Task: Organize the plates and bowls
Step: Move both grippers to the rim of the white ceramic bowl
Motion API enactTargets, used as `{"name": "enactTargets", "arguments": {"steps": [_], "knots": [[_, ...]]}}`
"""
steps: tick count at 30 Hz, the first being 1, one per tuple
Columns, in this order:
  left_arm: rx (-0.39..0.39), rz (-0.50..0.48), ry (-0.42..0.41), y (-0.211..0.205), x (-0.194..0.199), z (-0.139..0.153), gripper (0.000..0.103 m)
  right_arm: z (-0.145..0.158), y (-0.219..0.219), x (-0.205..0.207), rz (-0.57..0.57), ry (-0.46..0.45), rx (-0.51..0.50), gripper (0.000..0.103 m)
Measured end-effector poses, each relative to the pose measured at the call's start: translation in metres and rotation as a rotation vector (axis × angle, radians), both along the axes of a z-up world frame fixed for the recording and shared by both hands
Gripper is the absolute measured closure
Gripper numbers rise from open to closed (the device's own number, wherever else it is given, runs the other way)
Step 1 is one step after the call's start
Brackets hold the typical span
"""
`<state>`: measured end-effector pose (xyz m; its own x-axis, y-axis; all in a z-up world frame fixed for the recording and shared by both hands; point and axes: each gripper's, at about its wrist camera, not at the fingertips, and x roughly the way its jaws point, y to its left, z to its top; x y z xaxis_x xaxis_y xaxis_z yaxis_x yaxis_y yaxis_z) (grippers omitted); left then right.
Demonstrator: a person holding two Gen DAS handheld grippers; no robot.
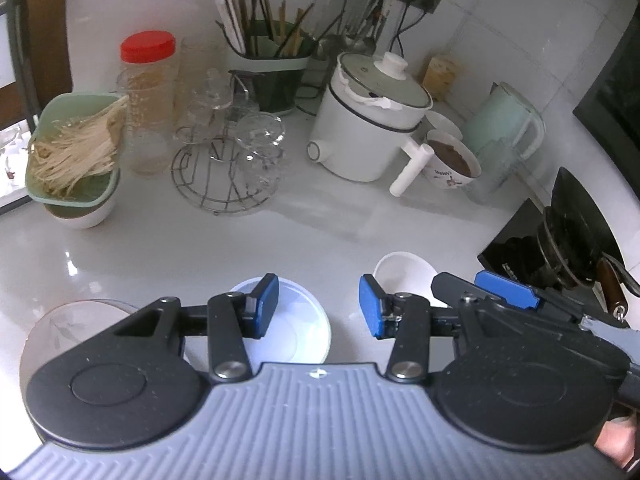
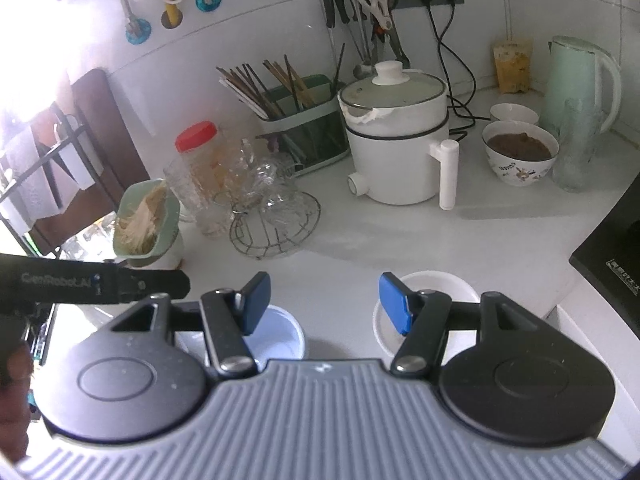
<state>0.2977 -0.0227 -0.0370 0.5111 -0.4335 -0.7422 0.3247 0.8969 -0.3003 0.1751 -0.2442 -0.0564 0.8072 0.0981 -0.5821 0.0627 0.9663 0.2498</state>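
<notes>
1. Lying at far left on the white counter [image 1: 168, 240]: glass plate [image 1: 68, 320].
2. Hovering over the pale blue bowl [image 1: 304, 332], fingers spread wide, gripping nothing: left gripper [image 1: 319, 306].
3. Hanging wide apart and empty beside the white bowl [image 2: 436, 284]: right gripper [image 2: 324, 302].

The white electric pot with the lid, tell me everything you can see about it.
The white electric pot stands upright at the back of the counter, right of the chopstick holder. It looks like glossy white plastic or enamel, with a dark band around the body, a round port low at its front and a cylindrical white handle on its side. A pale lid with a white knob sits on top, something white, perhaps cloth, bunched under the rim. Black cords run behind it.
</notes>
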Motion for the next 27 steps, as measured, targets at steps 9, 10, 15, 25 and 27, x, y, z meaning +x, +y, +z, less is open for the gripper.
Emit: {"name": "enactTargets", "arguments": {"steps": [9, 10, 15, 25, 27], "knots": [[0.019, -0.008, 0.011, -0.040, 0.007, -0.010, 0.053, -0.009, -0.033, 0.001, -0.013, 0.013, 0.001, 0.040], [0.028, -0.011, 0.015, -0.045, 0.007, -0.013, 0.053, -0.010, -0.037, 0.003, -0.021, 0.022, -0.002, 0.040], [0.053, -0.023, 0.039, -0.060, 0.005, -0.025, 0.053, -0.014, -0.044, 0.012, 0.001, 0.020, -0.034, 0.040], [0.106, -0.033, 0.013, -0.087, 0.020, -0.048, 0.053, -0.038, -0.071, 0.011, -0.053, 0.032, -0.030, 0.040], [0.107, -0.043, 0.012, -0.094, 0.024, -0.054, 0.053, -0.045, -0.076, 0.014, -0.072, 0.044, -0.042, 0.040]]}}
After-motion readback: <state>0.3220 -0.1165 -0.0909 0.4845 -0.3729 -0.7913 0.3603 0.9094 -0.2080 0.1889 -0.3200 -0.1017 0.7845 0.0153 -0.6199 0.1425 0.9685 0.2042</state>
